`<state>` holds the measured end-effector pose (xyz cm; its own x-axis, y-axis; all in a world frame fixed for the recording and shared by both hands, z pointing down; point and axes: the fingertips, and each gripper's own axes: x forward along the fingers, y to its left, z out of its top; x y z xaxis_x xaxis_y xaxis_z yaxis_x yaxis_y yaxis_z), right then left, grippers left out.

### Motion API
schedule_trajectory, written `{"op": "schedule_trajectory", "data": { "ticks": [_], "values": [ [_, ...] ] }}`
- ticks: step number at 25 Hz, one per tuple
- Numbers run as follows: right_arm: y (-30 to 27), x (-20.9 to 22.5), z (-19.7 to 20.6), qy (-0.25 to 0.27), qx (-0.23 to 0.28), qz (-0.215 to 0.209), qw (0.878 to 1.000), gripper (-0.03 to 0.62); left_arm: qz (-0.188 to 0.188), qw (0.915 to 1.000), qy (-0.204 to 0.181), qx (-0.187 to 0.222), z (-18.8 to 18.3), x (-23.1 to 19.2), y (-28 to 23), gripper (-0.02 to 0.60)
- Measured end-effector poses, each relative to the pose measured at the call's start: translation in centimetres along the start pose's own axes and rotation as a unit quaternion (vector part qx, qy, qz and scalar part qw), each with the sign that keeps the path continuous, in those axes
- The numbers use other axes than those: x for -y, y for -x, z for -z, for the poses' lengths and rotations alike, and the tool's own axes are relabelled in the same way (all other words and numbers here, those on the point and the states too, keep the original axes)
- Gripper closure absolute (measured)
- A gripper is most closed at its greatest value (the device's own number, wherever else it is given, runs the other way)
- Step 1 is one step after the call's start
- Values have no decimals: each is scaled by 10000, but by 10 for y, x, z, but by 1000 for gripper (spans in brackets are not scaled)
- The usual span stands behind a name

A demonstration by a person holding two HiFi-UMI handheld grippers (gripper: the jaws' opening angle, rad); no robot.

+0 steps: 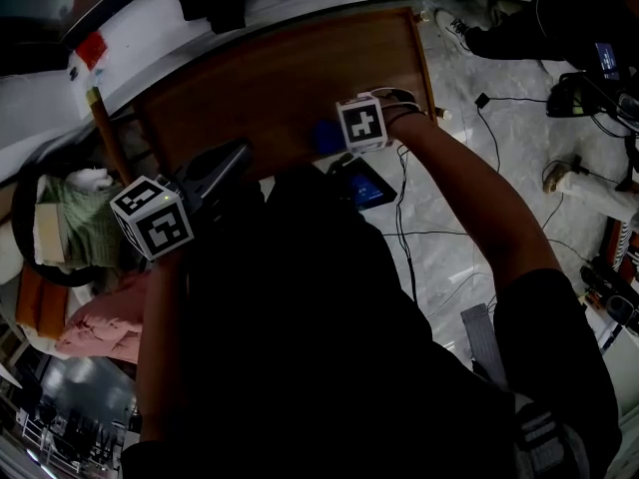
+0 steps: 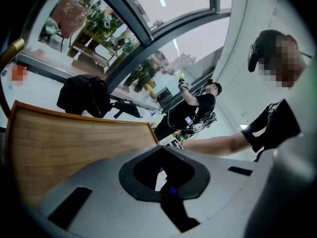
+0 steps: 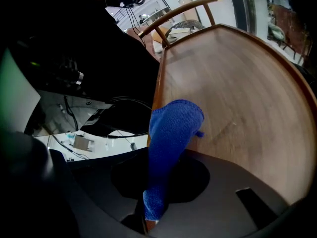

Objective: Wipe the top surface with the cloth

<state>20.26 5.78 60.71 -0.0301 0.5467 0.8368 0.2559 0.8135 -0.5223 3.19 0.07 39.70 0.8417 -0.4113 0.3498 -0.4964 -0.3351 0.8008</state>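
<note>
The right gripper (image 3: 151, 221) is clenching a blue cloth (image 3: 171, 138) between its jaws. The cloth's free end is lying on the wooden table top (image 3: 242, 83), just inside the near edge, where the wood is giving way to the person's dark clothing. From the cloth, bare wood is stretching away toward the far curved rim. In the head view the cloth is showing close to the table's front edge, toward its right side. The left gripper (image 2: 166, 192) is hovering by the front edge toward the left corner, with its jaws pressed together on nothing and pointing across the wood. A black bag (image 2: 81, 95) is sitting beyond the far edge on a pale ledge. A tablet (image 1: 361, 186) with a lit blue screen is showing just below the front edge, under the right forearm. To the right of the table, cables (image 1: 419, 233) are trailing over the pale floor (image 1: 469, 168).
</note>
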Motion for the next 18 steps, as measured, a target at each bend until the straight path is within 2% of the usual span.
{"op": "schedule_trajectory", "data": {
  "ticks": [4, 8, 10, 12, 13, 15, 18],
  "values": [
    [-3, -6, 0, -294, 151, -141, 9994, 534, -27, 10000, -16, 38, 1, 0, 1, 571],
    [10, 15, -7, -416, 653, 230, 9967, 533, -31, 9999, -6, 119, -2, 3, 2, 571],
    [33, 35, -9, -547, 1037, 599, 9913, 533, -23, 9999, -8, 119, -2, 3, 2, 571],
    [69, 72, -12, -681, 1390, 1175, 9809, 533, -44, 9999, -5, 105, -1, 0, 3, 571],
    [89, 93, -11, -688, 1409, 1496, 9762, 533, -55, 9999, 8, 99, 0, -1, 3, 571],
    [119, 134, 0, -678, 1182, 2037, 9695, 533, -61, 9999, 34, 87, 2, -2, 2, 571],
    [143, 181, 30, -840, 522, 2515, 9628, 533, -69, 10000, 36, 56, 4, 1, 1, 571]
  ]
}}
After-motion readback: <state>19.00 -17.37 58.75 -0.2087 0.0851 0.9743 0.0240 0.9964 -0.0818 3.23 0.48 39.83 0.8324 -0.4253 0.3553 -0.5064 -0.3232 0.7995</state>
